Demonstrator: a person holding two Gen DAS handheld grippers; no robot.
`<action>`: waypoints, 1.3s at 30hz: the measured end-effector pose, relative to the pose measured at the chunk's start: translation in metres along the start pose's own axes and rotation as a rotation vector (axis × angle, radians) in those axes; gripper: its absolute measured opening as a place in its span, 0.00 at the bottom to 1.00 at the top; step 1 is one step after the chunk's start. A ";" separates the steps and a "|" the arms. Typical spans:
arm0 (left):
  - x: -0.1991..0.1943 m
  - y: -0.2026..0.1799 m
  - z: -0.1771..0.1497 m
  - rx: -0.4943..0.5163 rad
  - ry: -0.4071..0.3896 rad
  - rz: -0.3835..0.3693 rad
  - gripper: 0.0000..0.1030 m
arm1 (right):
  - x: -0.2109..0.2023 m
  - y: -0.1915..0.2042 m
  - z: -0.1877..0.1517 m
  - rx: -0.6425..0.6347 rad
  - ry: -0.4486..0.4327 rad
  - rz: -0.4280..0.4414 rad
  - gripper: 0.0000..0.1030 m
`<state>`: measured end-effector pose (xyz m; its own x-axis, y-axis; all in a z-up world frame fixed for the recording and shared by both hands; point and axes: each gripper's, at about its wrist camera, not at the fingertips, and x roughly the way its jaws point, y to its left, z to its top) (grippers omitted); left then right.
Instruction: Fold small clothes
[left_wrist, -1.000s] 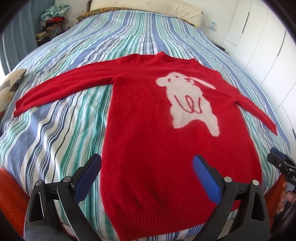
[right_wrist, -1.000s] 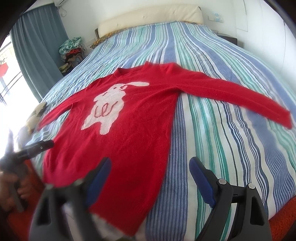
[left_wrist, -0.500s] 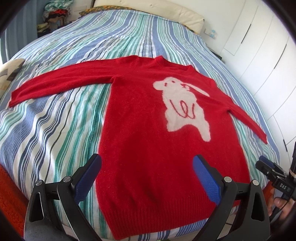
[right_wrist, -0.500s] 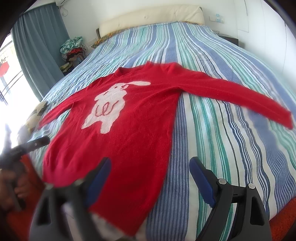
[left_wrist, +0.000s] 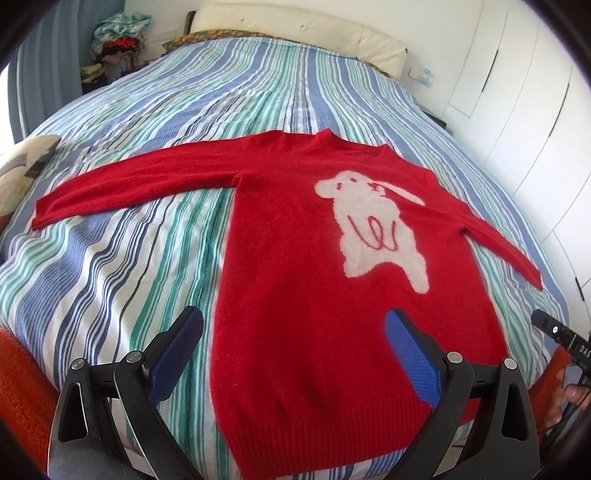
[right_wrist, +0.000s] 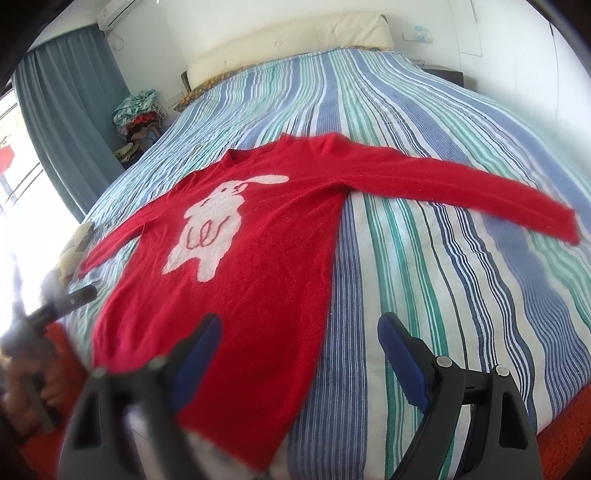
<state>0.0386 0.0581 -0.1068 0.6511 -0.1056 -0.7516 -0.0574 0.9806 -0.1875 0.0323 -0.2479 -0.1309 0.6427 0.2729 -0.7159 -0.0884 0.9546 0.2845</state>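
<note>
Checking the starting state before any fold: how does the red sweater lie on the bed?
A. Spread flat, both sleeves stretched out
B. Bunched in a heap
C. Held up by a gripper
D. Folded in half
A: the sweater lies flat on the striped bed, both sleeves out to the sides.

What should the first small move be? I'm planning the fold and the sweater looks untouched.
Probably lower the left gripper onto the hem corner beneath it and pinch. The red sweater lies flat on the striped bedspread with both sleeves spread; both the left and right gripper hover open above the hem, holding nothing.
</note>
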 end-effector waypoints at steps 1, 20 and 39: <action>-0.001 -0.001 -0.001 0.008 -0.004 0.004 0.96 | -0.002 -0.005 0.002 0.022 -0.005 0.008 0.83; 0.007 0.012 -0.005 -0.029 0.018 0.049 0.96 | 0.014 -0.298 0.044 1.029 -0.187 -0.012 0.74; 0.017 0.021 -0.002 -0.092 0.034 -0.001 0.96 | -0.014 -0.094 0.244 0.341 -0.306 0.145 0.04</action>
<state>0.0471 0.0769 -0.1248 0.6253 -0.1133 -0.7721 -0.1272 0.9614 -0.2440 0.2174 -0.3708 0.0074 0.8414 0.3035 -0.4471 0.0281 0.8017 0.5971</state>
